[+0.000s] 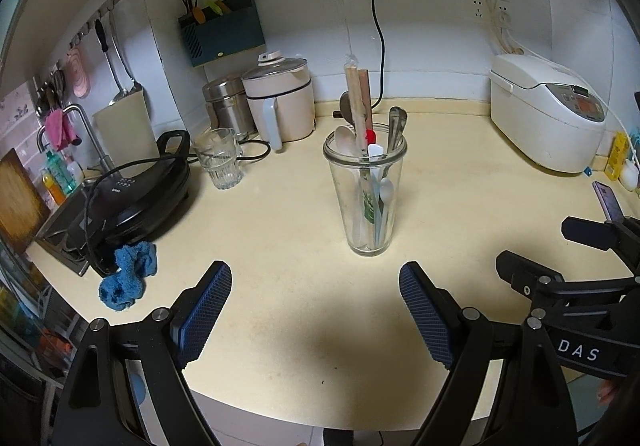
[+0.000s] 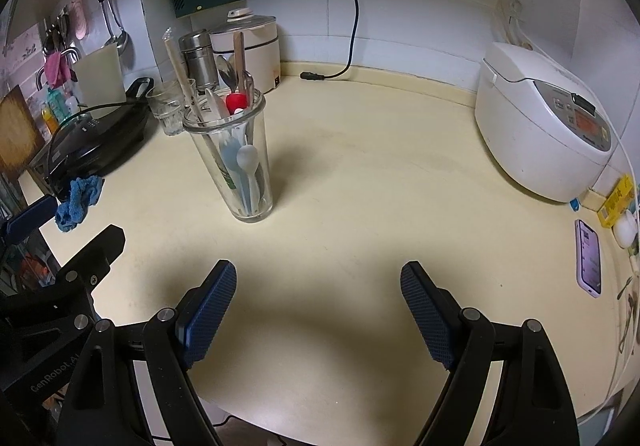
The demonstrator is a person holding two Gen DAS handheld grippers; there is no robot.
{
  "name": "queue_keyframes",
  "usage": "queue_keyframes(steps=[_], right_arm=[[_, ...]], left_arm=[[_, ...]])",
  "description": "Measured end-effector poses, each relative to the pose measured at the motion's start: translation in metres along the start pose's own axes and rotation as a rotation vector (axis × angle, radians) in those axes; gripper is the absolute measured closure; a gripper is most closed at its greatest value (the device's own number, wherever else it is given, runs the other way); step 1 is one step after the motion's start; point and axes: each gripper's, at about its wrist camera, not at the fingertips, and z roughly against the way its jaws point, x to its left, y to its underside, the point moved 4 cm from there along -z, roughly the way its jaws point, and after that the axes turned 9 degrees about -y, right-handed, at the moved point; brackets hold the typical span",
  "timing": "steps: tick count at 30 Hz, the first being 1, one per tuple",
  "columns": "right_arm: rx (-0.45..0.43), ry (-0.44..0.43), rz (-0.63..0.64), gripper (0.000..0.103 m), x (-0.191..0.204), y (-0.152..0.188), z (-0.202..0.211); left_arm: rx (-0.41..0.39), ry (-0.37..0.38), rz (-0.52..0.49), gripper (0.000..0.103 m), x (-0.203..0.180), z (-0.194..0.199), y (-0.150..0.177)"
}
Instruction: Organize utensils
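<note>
A tall clear glass [image 1: 366, 202] stands upright on the cream counter [image 1: 280, 230], holding several utensils: wrapped chopsticks [image 1: 356, 106], a metal spoon handle [image 1: 397, 126], white plastic spoons and a red-topped piece. It also shows in the right wrist view [image 2: 236, 166]. My left gripper [image 1: 316, 306] is open and empty, just in front of the glass. My right gripper [image 2: 318, 306] is open and empty, to the right of and nearer than the glass; it shows at the right edge of the left wrist view [image 1: 560, 258].
An empty ribbed glass [image 1: 219, 158], a black electric griddle [image 1: 132, 198] and a blue cloth [image 1: 126, 282] lie at the left. A beige pot [image 1: 280, 98] and steel canister stand at the back. A white rice cooker [image 2: 544, 118] and a phone [image 2: 589, 258] are at the right.
</note>
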Motion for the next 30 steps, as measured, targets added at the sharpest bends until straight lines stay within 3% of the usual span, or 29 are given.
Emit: queue_keyframes(steps=[30], right_arm=[[0.029,0.027,-0.013,0.018,-0.005,-0.002,-0.012]], left_arm=[[-0.001,0.036,-0.018,0.014,-0.002,-0.015,-0.001]])
